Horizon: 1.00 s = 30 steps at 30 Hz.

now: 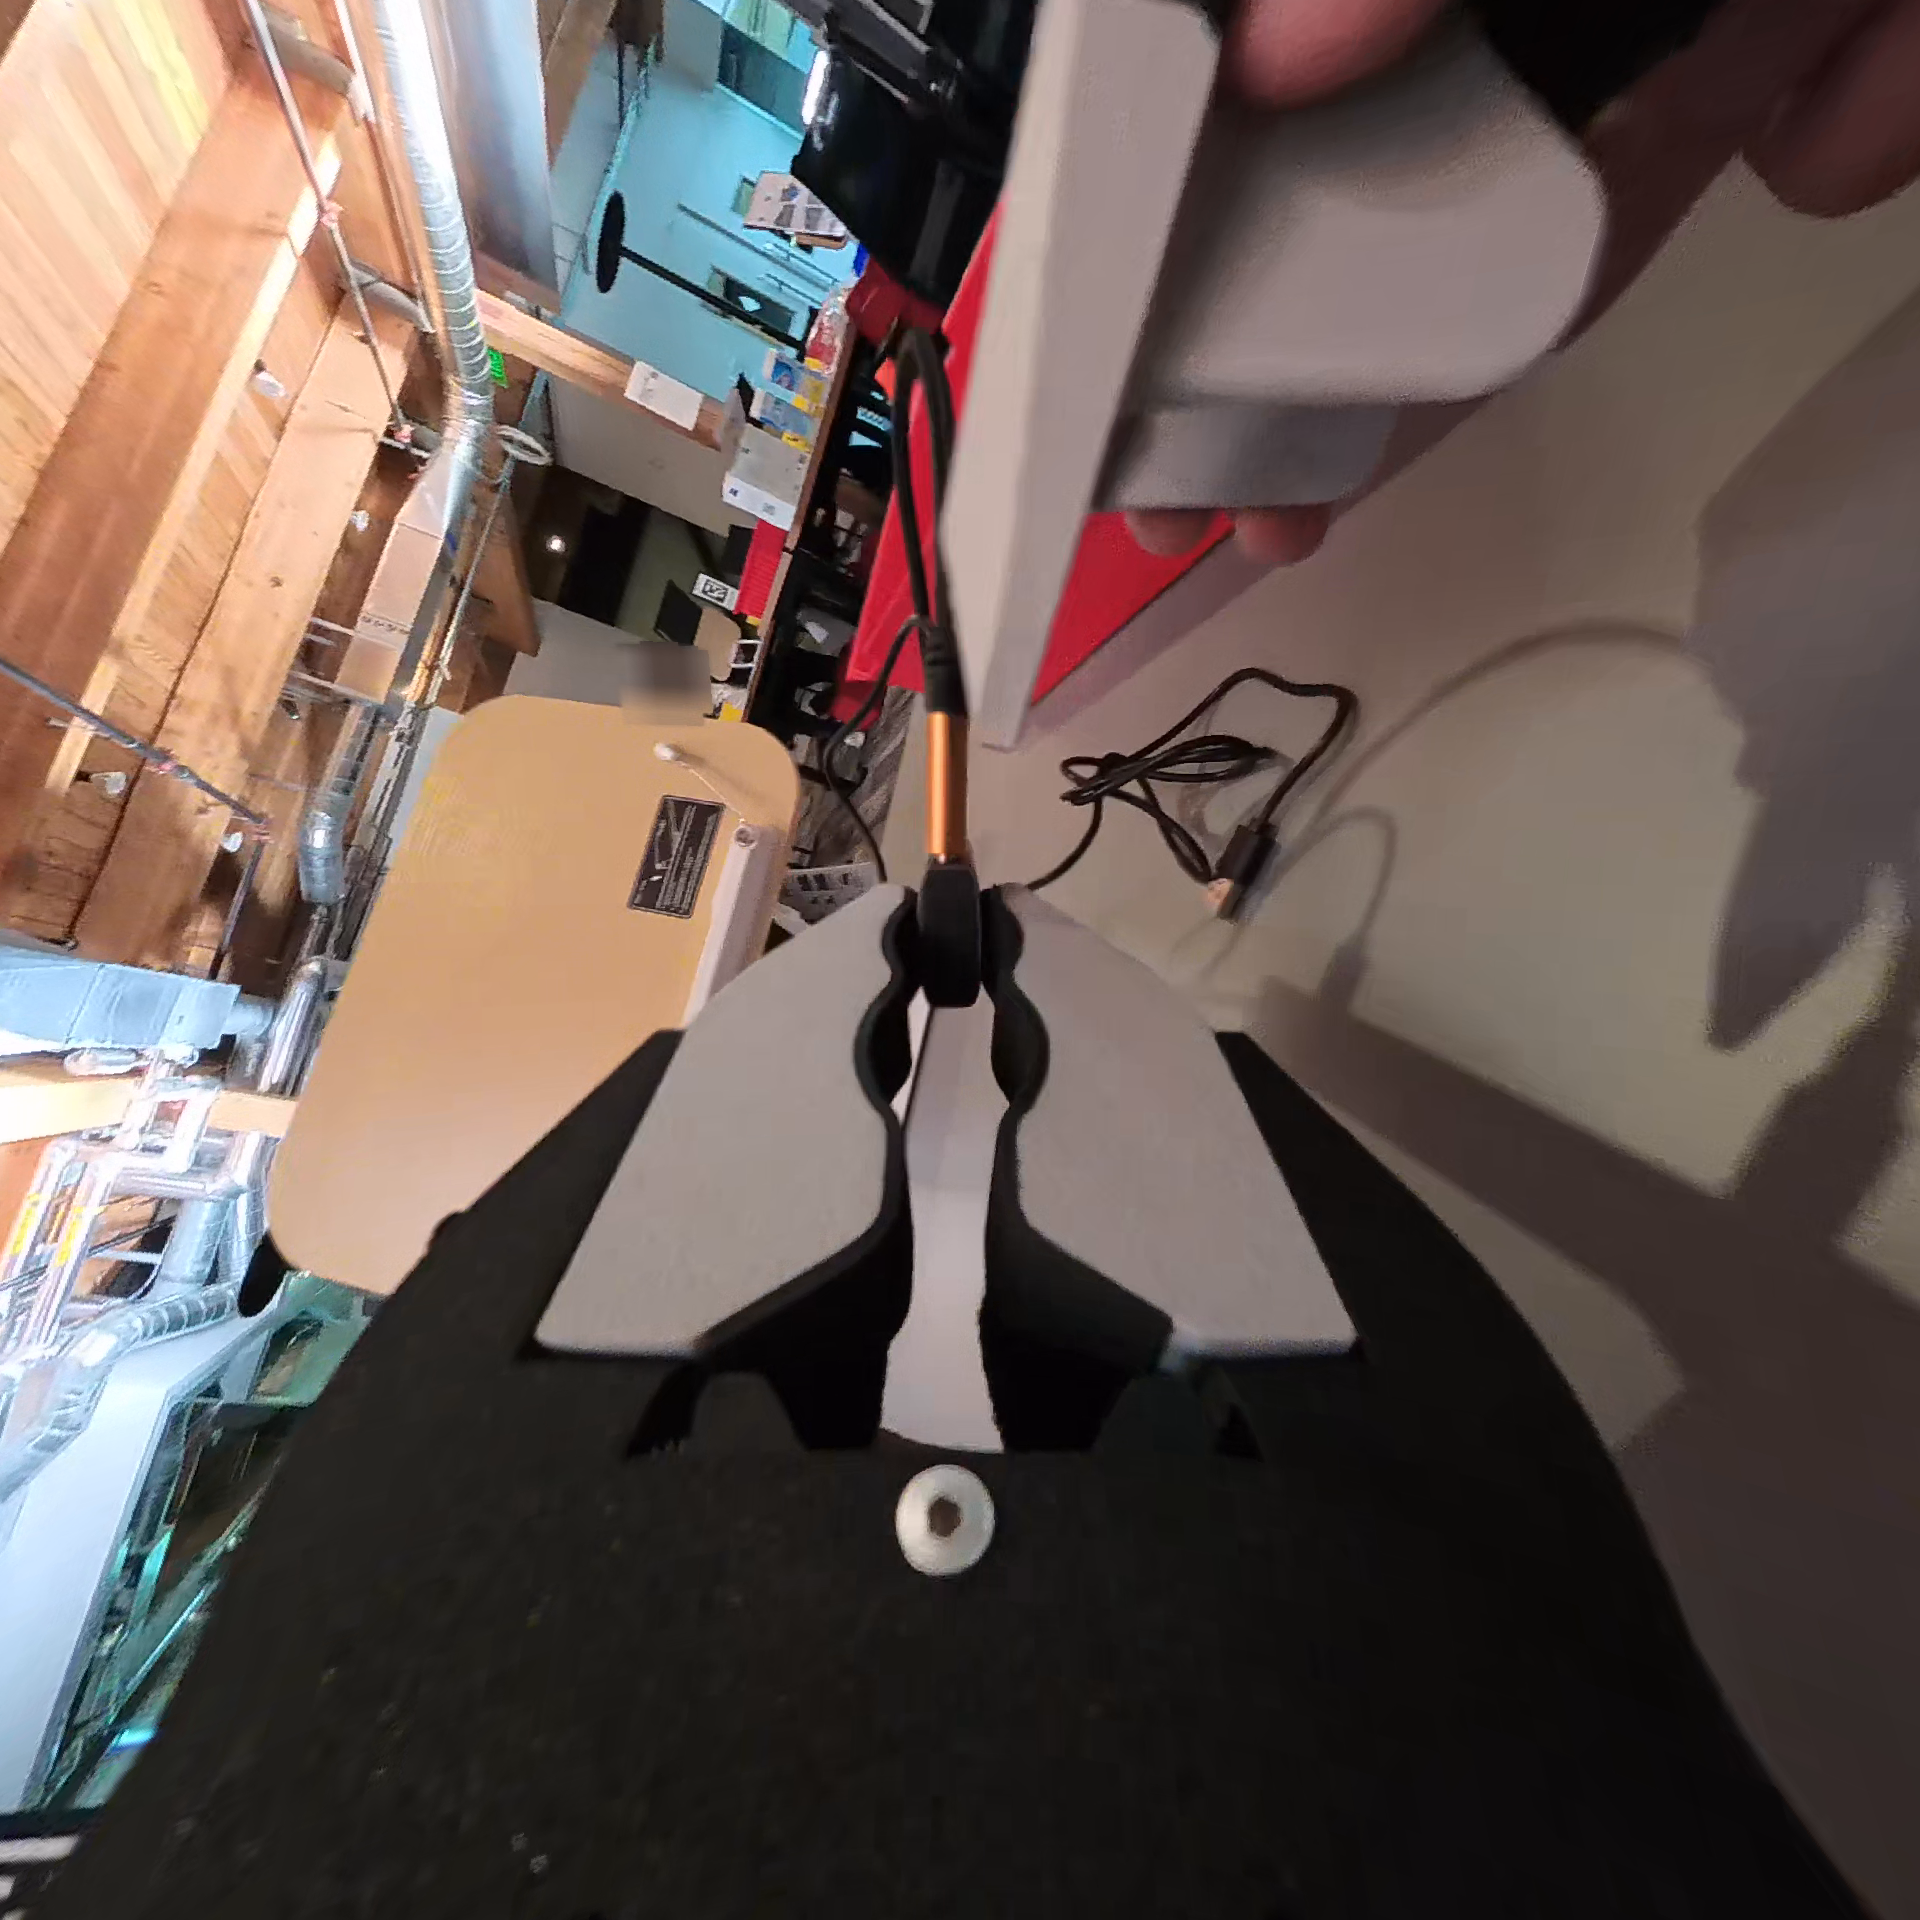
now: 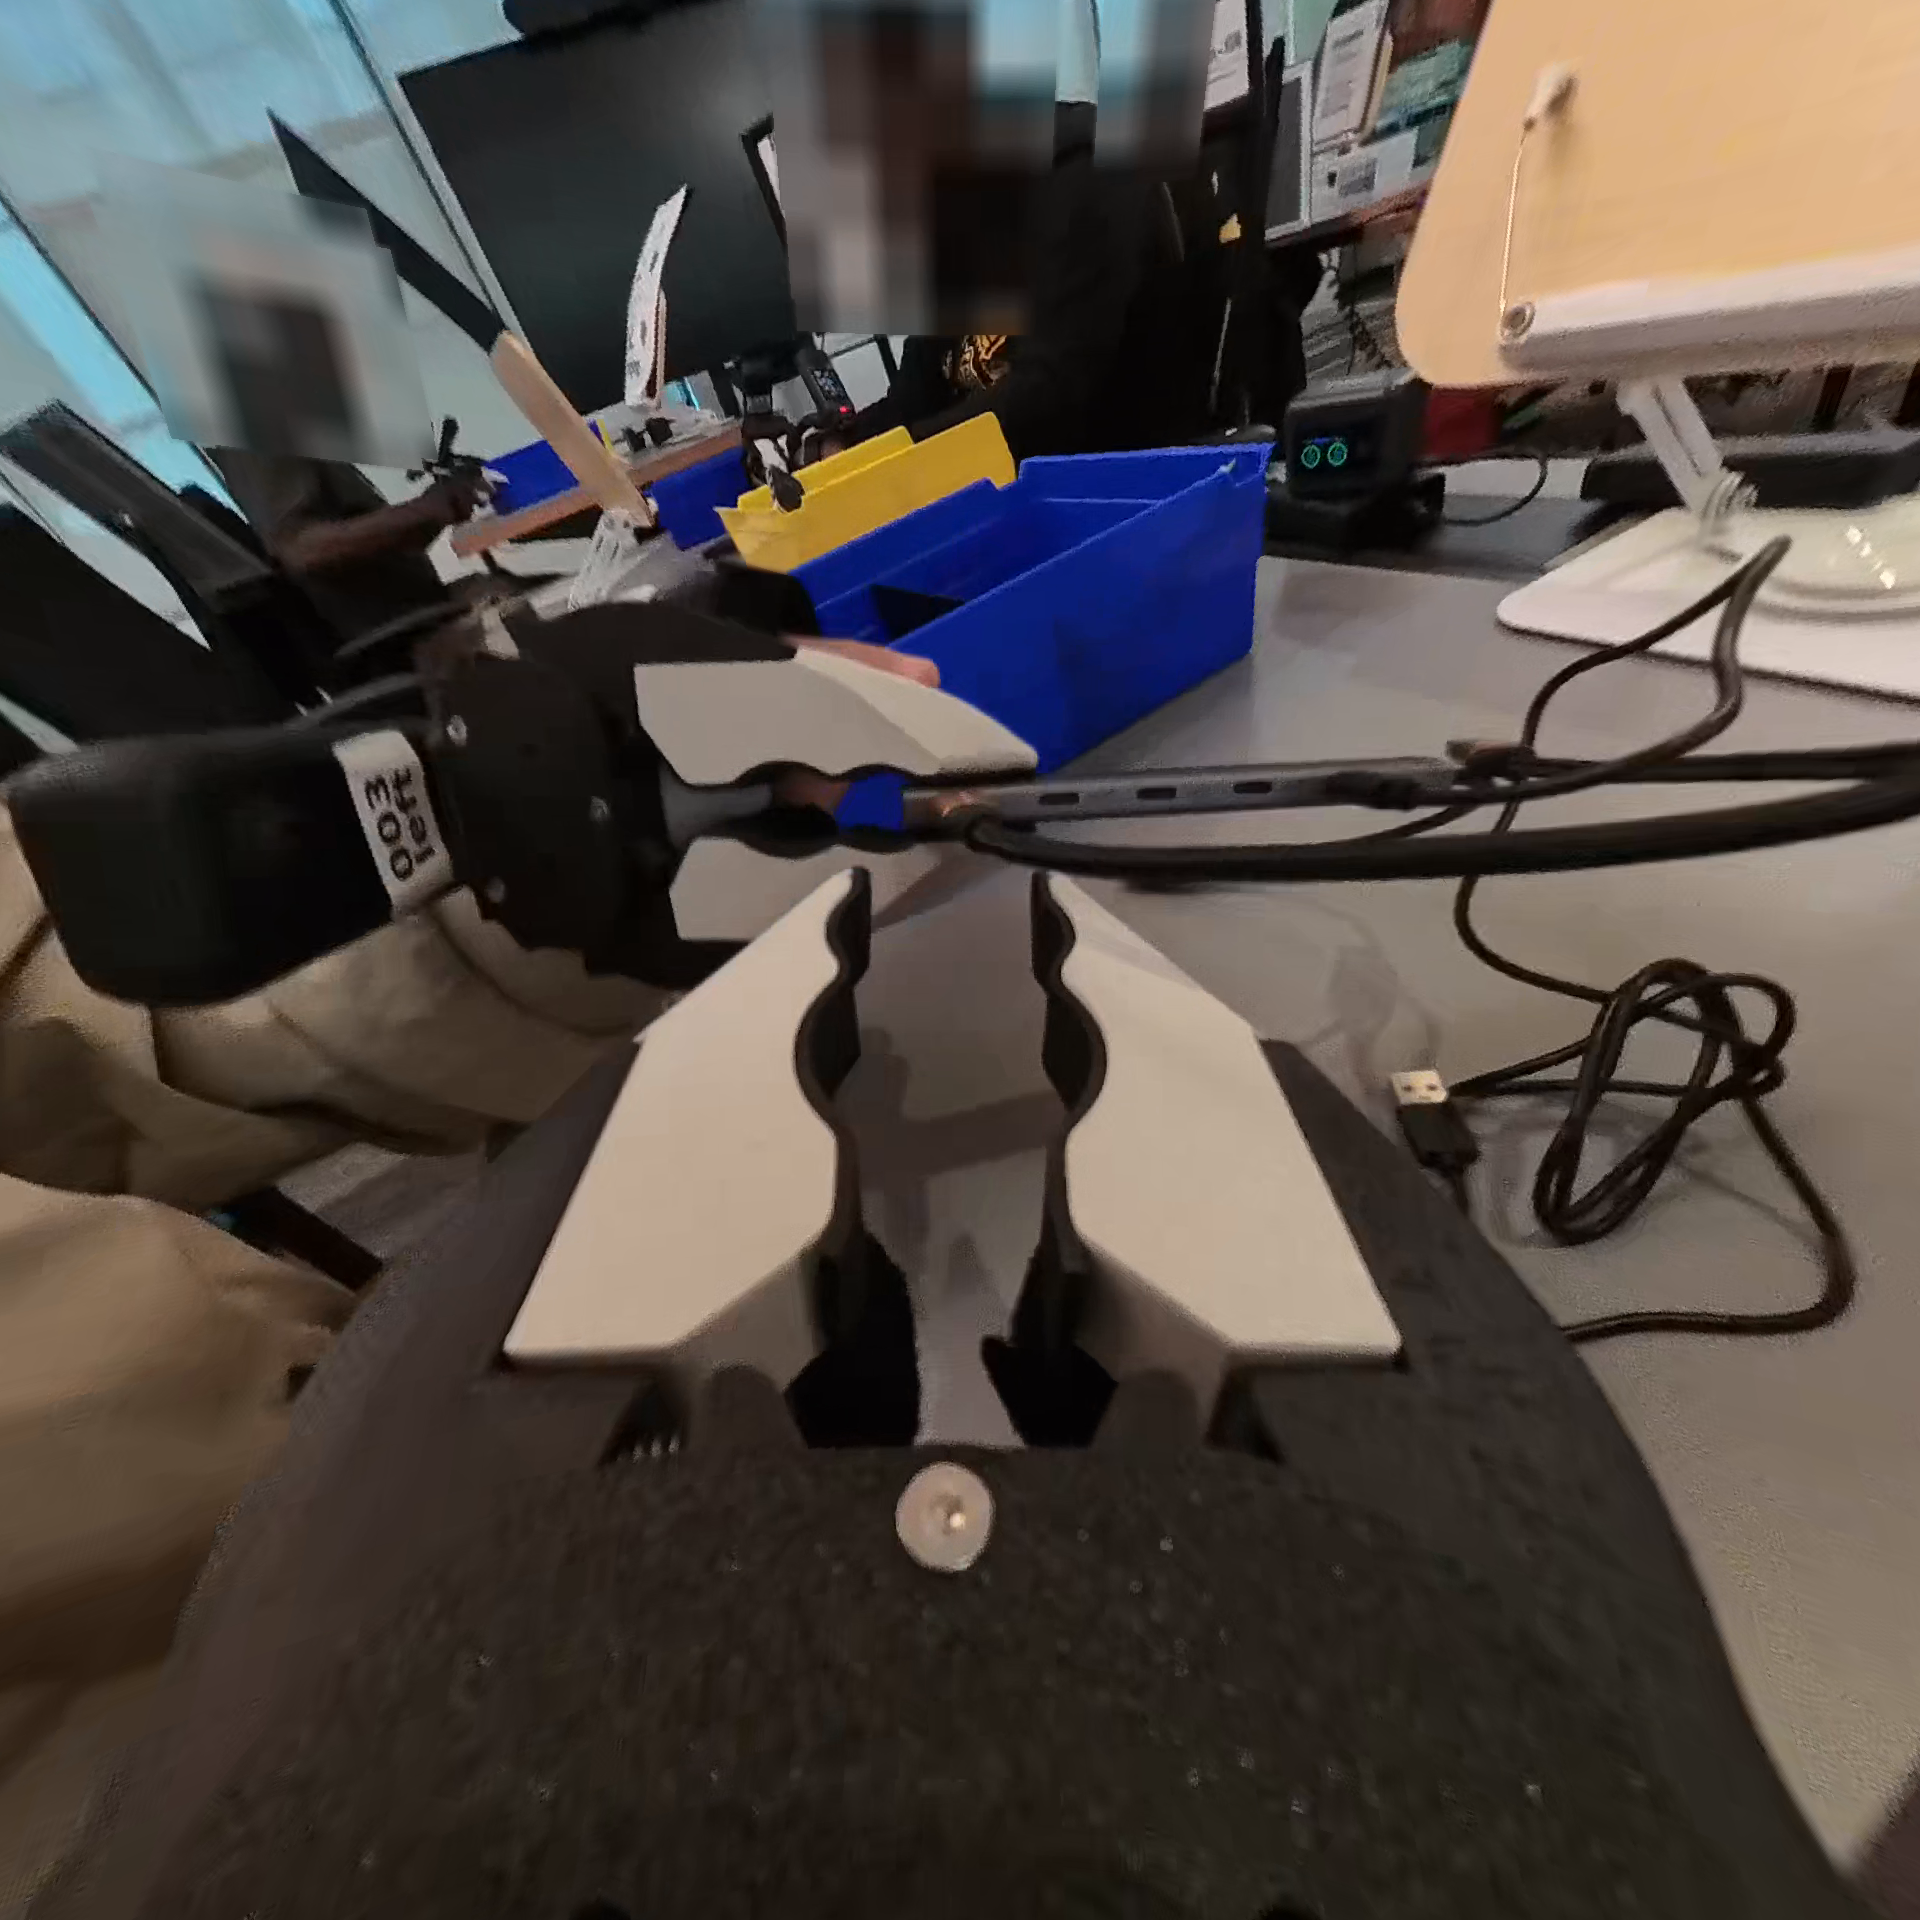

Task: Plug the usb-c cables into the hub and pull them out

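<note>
left hand-held gripper (image 1: pixel 943 940) clenched on hub (image 2: pixel 1174 800) end | right hand-held gripper (image 2: pixel 945 914) released, lower centre | risk: hub twists loose during plugging

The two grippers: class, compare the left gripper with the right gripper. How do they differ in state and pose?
The left gripper is shut on the hub, held up off the table; the right gripper is open and holds nothing. In the right wrist view the left gripper lies sideways, pointing along the hub, while the right gripper faces it from the side. Both have pale fingers with wavy black pads.
</note>
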Tool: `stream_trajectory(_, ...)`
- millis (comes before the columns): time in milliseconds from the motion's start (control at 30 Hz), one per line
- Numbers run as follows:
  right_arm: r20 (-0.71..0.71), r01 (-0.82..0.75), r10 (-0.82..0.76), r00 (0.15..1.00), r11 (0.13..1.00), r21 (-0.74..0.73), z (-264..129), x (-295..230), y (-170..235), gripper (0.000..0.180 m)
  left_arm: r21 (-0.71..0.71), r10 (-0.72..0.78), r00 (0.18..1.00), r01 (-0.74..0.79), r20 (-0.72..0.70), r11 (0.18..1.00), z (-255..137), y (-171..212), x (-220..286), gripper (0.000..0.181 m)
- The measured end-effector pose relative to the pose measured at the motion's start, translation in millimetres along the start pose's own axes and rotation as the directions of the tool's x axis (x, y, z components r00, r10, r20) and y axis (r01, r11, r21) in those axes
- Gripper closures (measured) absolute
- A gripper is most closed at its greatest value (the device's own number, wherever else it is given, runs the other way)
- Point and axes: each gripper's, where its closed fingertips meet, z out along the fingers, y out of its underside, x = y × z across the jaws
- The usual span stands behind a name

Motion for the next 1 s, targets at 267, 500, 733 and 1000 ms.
stream_trajectory(267,-0.019,0.033,-0.033,0.999,0.999,0.0,8.3,-0.1,4.9,0.159,0.027,-0.004,1.0,0.004,-0.025,1.0,0.0,-3.4,12.4,0.171)
stream_trajectory(500,0.009,-0.015,0.015,1.0,1.0,-0.021,12.4,0.3,8.6,0.168,0.01,-0.049,0.998,0.05,-0.036,0.999,-2.3,0.6,15.6,0.17)
stream_trajectory(733,0.047,-0.029,0.031,0.998,0.999,-0.044,5.8,-2.1,8.7,0.168,0.033,-0.164,0.984,0.167,-0.075,0.985,-3.6,-5.9,18.9,0.17)
stream_trajectory(1000,0.1,-0.066,0.072,0.992,0.996,-0.064,-4.7,-2.3,7.0,0.168,0.025,-0.205,0.972,0.209,-0.116,0.978,-1.4,-14.1,21.8,0.17)
